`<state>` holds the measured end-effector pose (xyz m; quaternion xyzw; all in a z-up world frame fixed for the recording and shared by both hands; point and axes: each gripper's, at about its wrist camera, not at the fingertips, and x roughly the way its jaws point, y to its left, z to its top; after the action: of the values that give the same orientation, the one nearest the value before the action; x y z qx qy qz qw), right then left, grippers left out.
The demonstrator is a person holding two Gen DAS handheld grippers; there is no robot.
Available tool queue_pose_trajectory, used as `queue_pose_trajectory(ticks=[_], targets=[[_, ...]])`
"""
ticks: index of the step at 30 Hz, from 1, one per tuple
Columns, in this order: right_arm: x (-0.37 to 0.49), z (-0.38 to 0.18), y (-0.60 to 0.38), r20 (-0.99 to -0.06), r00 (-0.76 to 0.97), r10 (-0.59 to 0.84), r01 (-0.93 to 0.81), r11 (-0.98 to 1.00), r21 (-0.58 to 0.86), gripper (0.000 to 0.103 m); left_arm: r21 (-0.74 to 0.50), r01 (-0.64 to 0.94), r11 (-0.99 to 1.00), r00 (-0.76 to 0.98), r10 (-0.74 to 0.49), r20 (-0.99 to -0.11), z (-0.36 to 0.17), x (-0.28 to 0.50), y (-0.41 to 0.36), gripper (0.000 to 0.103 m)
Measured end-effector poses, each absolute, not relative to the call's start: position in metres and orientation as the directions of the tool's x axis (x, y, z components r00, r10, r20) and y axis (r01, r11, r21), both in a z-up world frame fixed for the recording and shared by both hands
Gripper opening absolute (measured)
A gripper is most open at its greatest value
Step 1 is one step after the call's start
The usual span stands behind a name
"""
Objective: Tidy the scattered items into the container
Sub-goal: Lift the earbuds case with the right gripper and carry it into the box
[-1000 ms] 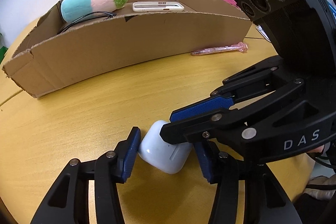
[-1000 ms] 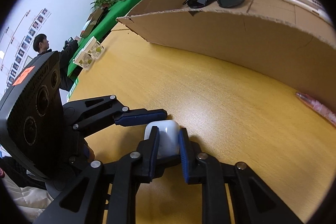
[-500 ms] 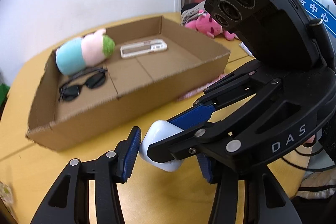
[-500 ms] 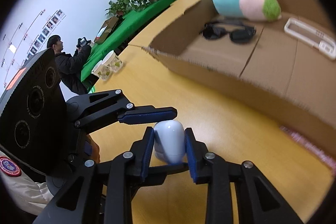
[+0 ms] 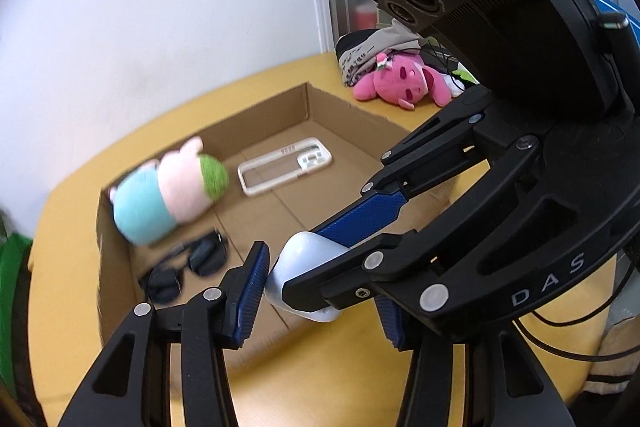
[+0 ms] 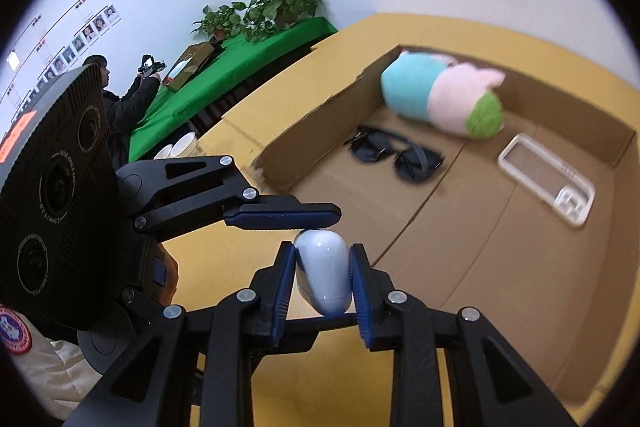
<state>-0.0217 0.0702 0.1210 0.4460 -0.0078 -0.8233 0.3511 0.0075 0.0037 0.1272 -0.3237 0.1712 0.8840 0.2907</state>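
Case (image 6: 323,269), white and smooth, sits low centre, pinched by the right gripper (image 6: 322,279) and braced half-wide by the left gripper (image 5: 320,291), presumably against slipping, above the box (image 6: 320,115) edge.

A glossy white earbud case (image 6: 323,271) sits between the blue ribbed pads (image 6: 282,291) of the black right gripper (image 6: 322,297). The black left gripper (image 5: 320,291) has the same blue textured pads. Beyond the fingers, a plain brown cardboard box (image 6: 472,227) holds a turquoise, pink and green plush toy (image 6: 440,95), black sunglasses (image 6: 396,151) and a white phone case (image 6: 548,179). The table (image 6: 208,267) is yellow wood. A bright pink plush (image 5: 404,85) lies past the box.
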Motion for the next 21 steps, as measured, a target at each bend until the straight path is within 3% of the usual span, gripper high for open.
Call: queue_pose_trajectory(ticks=[9, 21], targets=[[-0.087, 0.128, 0.096, -0.758, -0.346, -0.553, 0.538, -0.778, 0.323, 0.025, 0.129, -0.674, -0.727, -0.578, 0.412, -0.704, 0.13, -0.062, 0.027, 0.051], [-0.174, 0.074, 0.116, -0.792, -0.255, -0.555, 0.463, -0.789, 0.404, 0.025, 0.138, -0.718, -0.683, -0.465, 0.322, -0.825, 0.081, -0.143, 0.046, 0.05]])
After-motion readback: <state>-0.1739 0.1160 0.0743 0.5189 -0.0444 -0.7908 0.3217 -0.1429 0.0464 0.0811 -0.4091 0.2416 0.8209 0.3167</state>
